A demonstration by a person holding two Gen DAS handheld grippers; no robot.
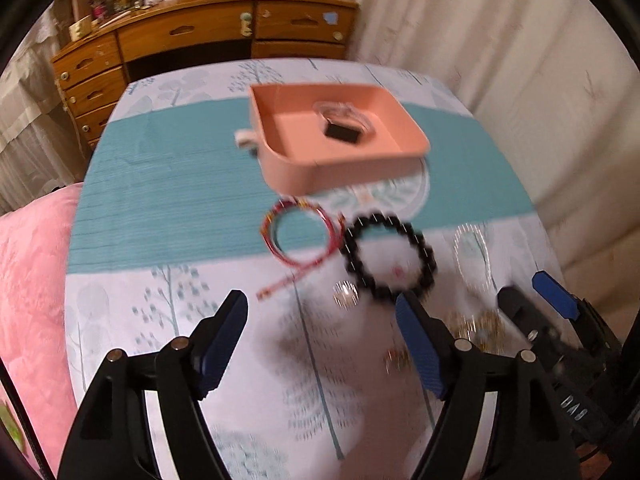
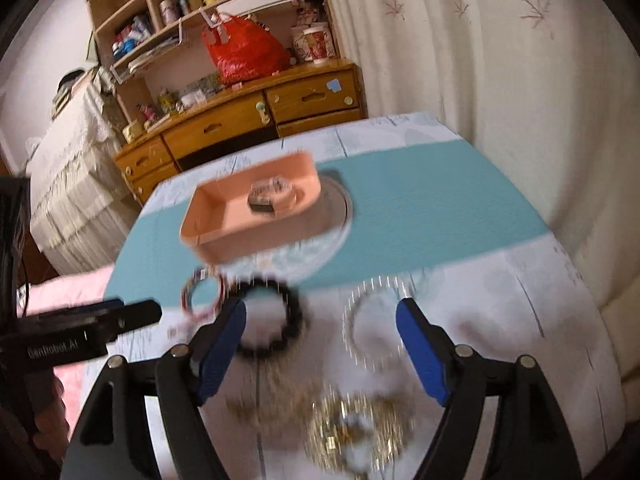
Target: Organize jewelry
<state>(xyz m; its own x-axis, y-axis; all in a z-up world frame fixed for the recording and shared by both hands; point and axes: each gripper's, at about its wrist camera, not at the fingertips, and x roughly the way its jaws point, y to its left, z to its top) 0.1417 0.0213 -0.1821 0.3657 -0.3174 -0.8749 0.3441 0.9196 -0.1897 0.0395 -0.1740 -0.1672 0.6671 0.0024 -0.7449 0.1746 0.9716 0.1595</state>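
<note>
A pink tray (image 1: 280, 164) (image 2: 208, 240) stands mid-table and holds a small black piece in clear wrap (image 1: 342, 130). In front of it lie red bangles (image 1: 300, 236) (image 2: 200, 296), a black bead bracelet (image 1: 388, 258) (image 2: 268, 350), a silver bracelet (image 1: 474, 256) (image 2: 372, 328) and a heap of gold chains (image 2: 356, 432). My left gripper (image 1: 320, 312) hangs open over the cloth just short of the bangles and beads, with nothing between its fingers. My right gripper (image 2: 322, 312) is open above the gold heap, between the black and silver bracelets. Both views are blurred.
The table wears a white and teal cloth (image 1: 168, 184). A pink blanket (image 1: 32, 280) lies off its left edge. A wooden dresser (image 1: 192, 36) stands behind and a cream curtain (image 2: 500, 80) hangs to the right. The other gripper shows at each view's edge.
</note>
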